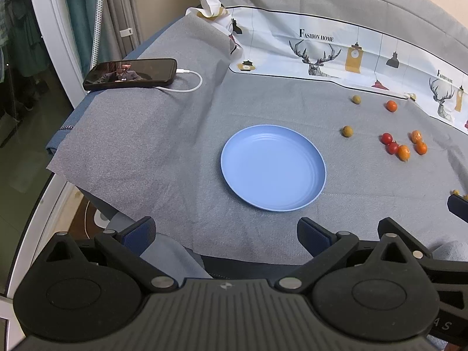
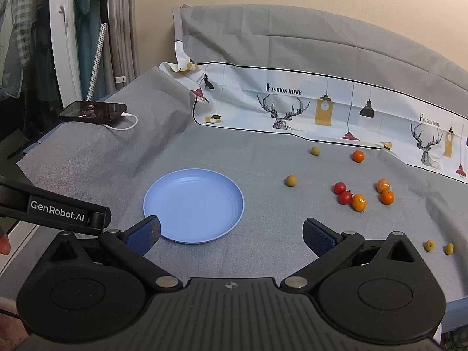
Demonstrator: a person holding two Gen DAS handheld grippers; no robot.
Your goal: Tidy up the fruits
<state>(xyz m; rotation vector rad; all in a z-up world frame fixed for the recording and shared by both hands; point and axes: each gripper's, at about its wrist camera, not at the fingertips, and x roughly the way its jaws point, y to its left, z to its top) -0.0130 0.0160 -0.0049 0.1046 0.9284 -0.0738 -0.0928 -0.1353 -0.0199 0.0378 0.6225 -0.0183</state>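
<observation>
An empty blue plate [image 1: 273, 168] [image 2: 193, 204] lies on the grey cloth. To its right lie scattered small fruits: two red cherry tomatoes [image 1: 389, 143] [image 2: 342, 193], several small oranges [image 1: 403, 152] [image 2: 359, 201], and yellow-green round fruits [image 1: 347, 131] [image 2: 291, 180]. Two more small yellow fruits [image 2: 438, 247] lie near the front right edge. My left gripper [image 1: 225, 234] is open and empty, just in front of the plate. My right gripper [image 2: 231, 234] is open and empty, its left finger over the plate's near rim.
A black phone [image 1: 130, 74] [image 2: 93, 111] with a white cable lies at the far left of the cloth. A printed white cloth [image 1: 336, 55] [image 2: 292, 108] runs along the back. The table edge drops off at the left. The left gripper's body [image 2: 58, 212] shows at the left.
</observation>
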